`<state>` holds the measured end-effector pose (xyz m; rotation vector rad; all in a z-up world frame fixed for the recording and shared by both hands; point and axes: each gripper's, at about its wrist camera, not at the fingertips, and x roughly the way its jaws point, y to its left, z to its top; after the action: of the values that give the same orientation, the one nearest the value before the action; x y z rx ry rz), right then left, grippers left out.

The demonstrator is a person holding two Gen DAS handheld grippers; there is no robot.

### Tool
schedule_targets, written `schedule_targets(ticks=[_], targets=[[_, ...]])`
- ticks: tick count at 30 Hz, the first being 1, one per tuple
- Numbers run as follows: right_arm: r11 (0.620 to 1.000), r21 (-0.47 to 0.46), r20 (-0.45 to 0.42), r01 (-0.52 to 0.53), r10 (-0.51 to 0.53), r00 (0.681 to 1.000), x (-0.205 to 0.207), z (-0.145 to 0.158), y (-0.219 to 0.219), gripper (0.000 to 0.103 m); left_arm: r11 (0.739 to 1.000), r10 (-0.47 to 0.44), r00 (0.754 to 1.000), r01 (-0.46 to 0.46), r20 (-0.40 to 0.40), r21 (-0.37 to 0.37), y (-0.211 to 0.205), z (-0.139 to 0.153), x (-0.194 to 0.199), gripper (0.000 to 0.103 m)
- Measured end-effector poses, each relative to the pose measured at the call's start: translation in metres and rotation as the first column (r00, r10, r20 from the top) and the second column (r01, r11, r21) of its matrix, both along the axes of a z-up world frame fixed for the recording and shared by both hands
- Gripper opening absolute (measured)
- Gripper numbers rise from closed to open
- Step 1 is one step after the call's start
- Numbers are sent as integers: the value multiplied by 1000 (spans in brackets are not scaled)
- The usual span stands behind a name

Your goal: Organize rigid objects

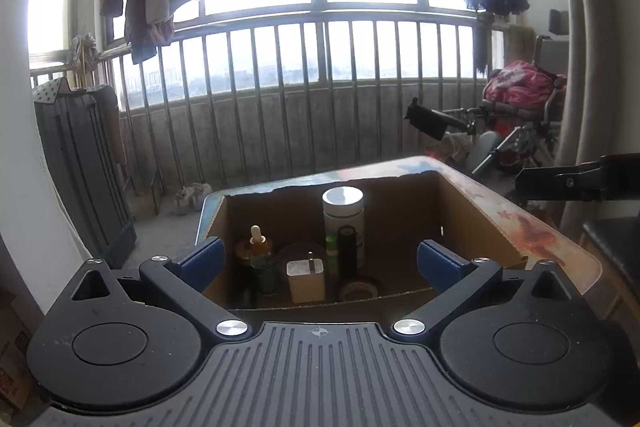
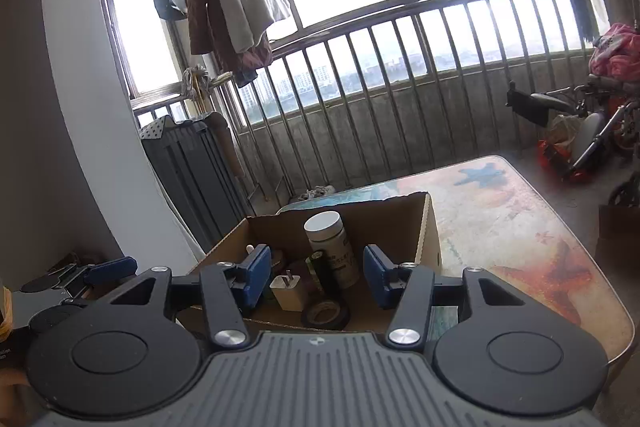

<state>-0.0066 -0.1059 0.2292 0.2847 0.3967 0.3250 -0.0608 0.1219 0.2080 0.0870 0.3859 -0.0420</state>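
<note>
Both the left gripper (image 1: 320, 263) and the right gripper (image 2: 316, 277) gape empty over the box (image 1: 400, 195); the charger (image 1: 306, 281) looks light, stiff, blocky, best pinched across its flat sides

**Both grippers empty, jaws apart**

Left gripper (image 1: 318, 261): jaws spread wide, blue pads (image 1: 202, 261) angled outward, nothing between them, nothing touched. Aimed forward and slightly downward. Also seen at the left edge of the right wrist view (image 2: 108, 273).

Right gripper (image 2: 316, 277): jaws partly apart, blue pads (image 2: 256, 277) roughly parallel and facing each other, nothing gripped. Aimed forward, tilted slightly down.
</note>
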Motion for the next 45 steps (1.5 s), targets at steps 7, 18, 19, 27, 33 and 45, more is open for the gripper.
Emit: schedule_targets(ticks=[7,18,19,27,33,45], targets=[[1000,-1,-23,-1,1,1000,4,-6,1,57,993,96,995,-93,-40,70,0,1,4,103],[999,10,-41,-35,36,999,10,-11,7,58,991,83,993,-73,-84,112,-5,-1,-1,103],[999,6,-43,-39,39,998,10,-11,9,58,991,82,993,-72,-86,110,-5,-1,-1,103],[999,-18,-46,-42,42,998,6,-11,12,58,990,72,994,-61,-87,127,-12,-1,-1,103],[1000,-14,-53,-27,26,998,6,-11,7,59,990,63,995,-52,-81,133,-18,-1,-1,103],[1000,-9,-66,-23,22,998,5,-14,6,59,989,80,993,-69,-81,129,-19,-2,0,103]])
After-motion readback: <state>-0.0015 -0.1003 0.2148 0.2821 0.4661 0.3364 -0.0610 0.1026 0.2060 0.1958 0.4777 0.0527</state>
